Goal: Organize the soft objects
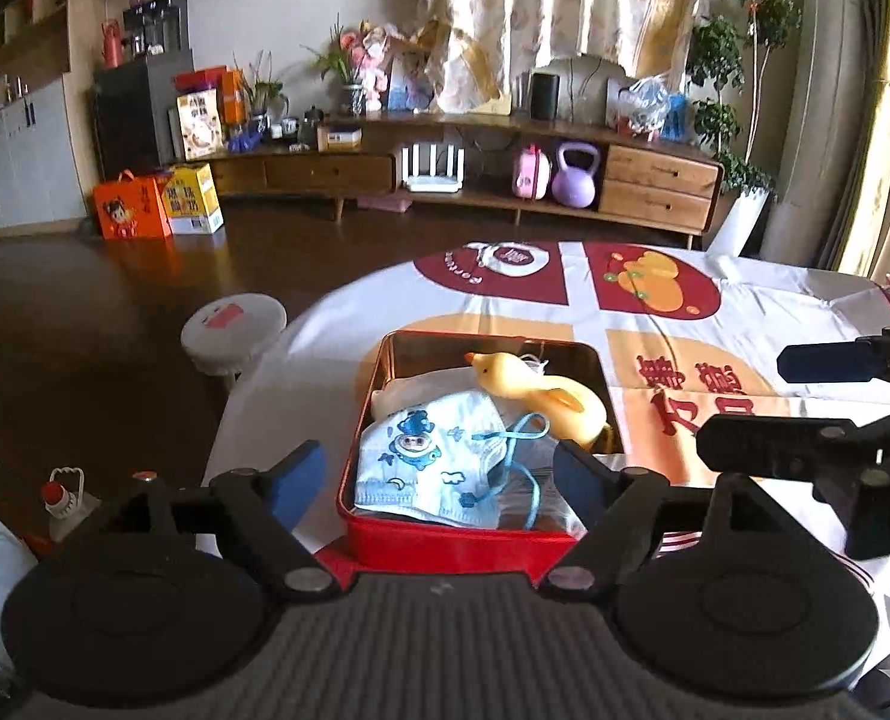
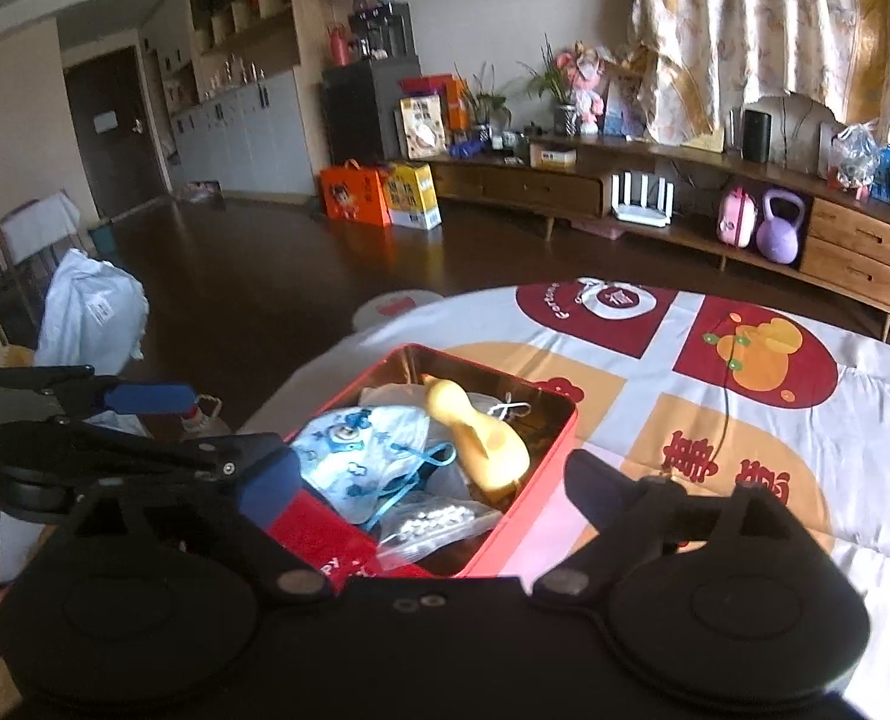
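**Red tin packed, both grippers open and empty**

Red tin on table, lid off. Inside: blue child's mask at 7 o'clock, yellow duck at 1 o'clock leaning on the mask, white cloth at 11 o'clock, clear bag of white beads by the near wall. Left gripper spread wide above the tin's near edge, gripping nothing. Right gripper likewise wide, nothing between fingers. No earlier view, so no word on motion.
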`<state>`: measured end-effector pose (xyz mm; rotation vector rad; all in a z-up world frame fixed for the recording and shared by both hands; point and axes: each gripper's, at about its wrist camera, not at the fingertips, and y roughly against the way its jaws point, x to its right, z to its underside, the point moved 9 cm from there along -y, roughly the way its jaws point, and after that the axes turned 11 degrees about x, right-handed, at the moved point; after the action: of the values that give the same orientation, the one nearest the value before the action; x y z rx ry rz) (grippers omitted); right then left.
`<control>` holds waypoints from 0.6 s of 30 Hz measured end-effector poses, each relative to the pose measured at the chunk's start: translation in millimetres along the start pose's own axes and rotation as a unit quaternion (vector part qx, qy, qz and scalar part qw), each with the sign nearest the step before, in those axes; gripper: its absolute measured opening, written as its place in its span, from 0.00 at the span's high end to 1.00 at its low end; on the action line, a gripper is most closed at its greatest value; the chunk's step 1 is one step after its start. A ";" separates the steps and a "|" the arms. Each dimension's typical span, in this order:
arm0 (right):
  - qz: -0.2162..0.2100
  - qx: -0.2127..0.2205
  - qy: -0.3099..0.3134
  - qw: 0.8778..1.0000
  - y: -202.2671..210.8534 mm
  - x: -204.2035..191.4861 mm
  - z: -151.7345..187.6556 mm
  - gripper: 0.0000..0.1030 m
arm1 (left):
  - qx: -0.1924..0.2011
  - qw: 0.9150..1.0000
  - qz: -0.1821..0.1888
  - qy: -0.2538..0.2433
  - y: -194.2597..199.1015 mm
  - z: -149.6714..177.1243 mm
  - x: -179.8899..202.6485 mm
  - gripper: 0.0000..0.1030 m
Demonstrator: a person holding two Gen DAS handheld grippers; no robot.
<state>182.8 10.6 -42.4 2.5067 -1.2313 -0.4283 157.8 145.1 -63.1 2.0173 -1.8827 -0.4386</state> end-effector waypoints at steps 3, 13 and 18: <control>0.001 0.014 -0.006 1.000 12.9 1.3 0.5 0.02 | 0.008 1.000 0.006 -0.001 9.8 0.4 5.9 0.14; 0.011 0.044 -0.027 0.999 44.8 10.2 8.7 0.00 | 0.024 1.000 0.014 -0.002 31.1 0.7 22.7 0.06; 0.012 0.048 -0.036 0.998 56.1 10.9 14.1 0.00 | 0.026 0.999 0.024 0.011 36.4 3.0 27.7 0.01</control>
<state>144.0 -32.8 -33.9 2.5743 -1.3373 -0.4683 125.9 115.1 -49.1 1.9960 -1.9439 -0.3578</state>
